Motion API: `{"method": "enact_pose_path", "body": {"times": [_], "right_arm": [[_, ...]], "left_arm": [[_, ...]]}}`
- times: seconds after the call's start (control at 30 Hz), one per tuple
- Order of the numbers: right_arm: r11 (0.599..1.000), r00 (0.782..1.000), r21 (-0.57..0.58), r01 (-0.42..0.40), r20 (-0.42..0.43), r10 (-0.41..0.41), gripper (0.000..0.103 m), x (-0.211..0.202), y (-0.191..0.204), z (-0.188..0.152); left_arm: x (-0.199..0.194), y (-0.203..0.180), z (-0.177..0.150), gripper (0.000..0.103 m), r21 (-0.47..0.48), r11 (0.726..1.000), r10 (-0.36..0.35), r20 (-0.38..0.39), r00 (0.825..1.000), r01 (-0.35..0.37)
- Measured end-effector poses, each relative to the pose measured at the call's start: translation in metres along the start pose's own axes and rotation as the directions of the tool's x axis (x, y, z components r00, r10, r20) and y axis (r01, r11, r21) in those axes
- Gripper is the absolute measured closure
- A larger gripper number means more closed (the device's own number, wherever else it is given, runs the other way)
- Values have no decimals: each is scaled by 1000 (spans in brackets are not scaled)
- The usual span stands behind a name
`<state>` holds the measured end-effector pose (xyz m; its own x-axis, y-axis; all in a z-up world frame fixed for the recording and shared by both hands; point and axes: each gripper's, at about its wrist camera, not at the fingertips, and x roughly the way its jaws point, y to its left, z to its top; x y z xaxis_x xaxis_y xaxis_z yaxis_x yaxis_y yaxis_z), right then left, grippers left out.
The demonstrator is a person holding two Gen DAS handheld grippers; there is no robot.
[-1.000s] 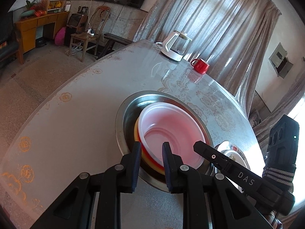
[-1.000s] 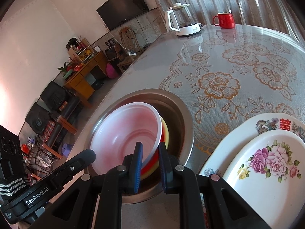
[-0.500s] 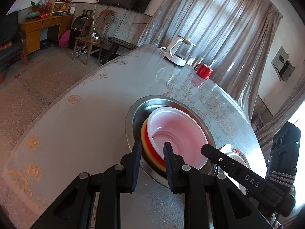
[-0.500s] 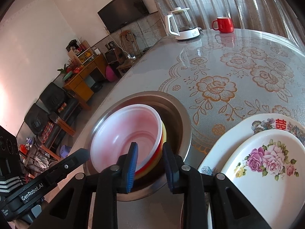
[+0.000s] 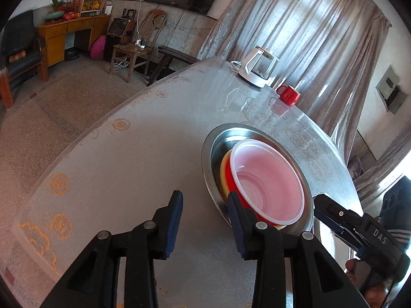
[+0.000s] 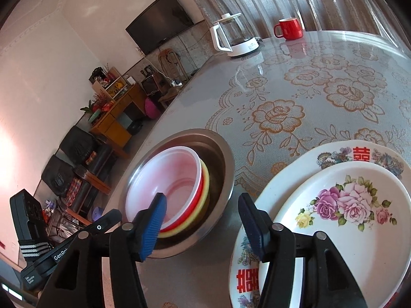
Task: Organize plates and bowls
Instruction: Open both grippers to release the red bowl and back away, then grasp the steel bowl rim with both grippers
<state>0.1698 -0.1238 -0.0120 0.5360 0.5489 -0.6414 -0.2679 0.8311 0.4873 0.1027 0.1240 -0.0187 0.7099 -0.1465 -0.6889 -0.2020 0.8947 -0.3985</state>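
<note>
Left hand-held gripper [image 5: 205,217] hangs low over the table [image 5: 133,159], jaws spread wide, nothing between them. Just ahead and to its right sits the steel basin [image 5: 209,154], mouth up. Nested inside are three bowls: a white bowl [image 5: 269,179] on top, a red bowl [image 5: 231,177] under it, a yellow bowl [image 5: 223,165] at the bottom, only their rims peeking out on the near-left side. The stack is pushed off-centre, leaning toward the gripper's side of the basin. All mouths face up; round things, so no long axis to call.

Over to the right hand-held gripper [image 6: 201,217], also wide apart and empty. Its left finger overlaps the white bowl's rim in the picture; whether it touches, I cannot tell. The basin is ahead-left of this gripper. Ahead-right, two plates are stacked: a small floral plate [image 6: 346,205] lying face up on a big plate with red characters [image 6: 359,154], the upper one shifted toward the gripper. The right finger stands just beside their near-left edge.

Far beyond both grippers, at the table's far edge, one glass kettle [image 6: 235,38] on a white base and one red mug [image 6: 289,28], side by side, upright, mug handle pointing toward the kettle.
</note>
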Motion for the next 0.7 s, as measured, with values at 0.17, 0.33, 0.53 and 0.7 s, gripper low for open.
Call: {"method": "enact_pose_path", "body": {"times": [0.17, 0.33, 0.53, 0.7], "right_arm": [[999, 1000, 38, -16, 4, 16, 43, -2, -11, 1], [998, 999, 45, -32, 8, 31, 44, -1, -12, 4], [999, 1000, 38, -11, -9, 12, 43, 4, -8, 8], [1000, 1000, 16, -7, -17, 7, 43, 11, -3, 16]], "left_arm": [[1, 6, 0, 62, -27, 999, -24, 5, 1000, 24], [1, 9, 0, 58, -37, 999, -24, 20, 1000, 25], [3, 10, 4, 58, -43, 999, -26, 28, 999, 28], [9, 7, 8, 59, -29, 999, -26, 14, 1000, 26]]}}
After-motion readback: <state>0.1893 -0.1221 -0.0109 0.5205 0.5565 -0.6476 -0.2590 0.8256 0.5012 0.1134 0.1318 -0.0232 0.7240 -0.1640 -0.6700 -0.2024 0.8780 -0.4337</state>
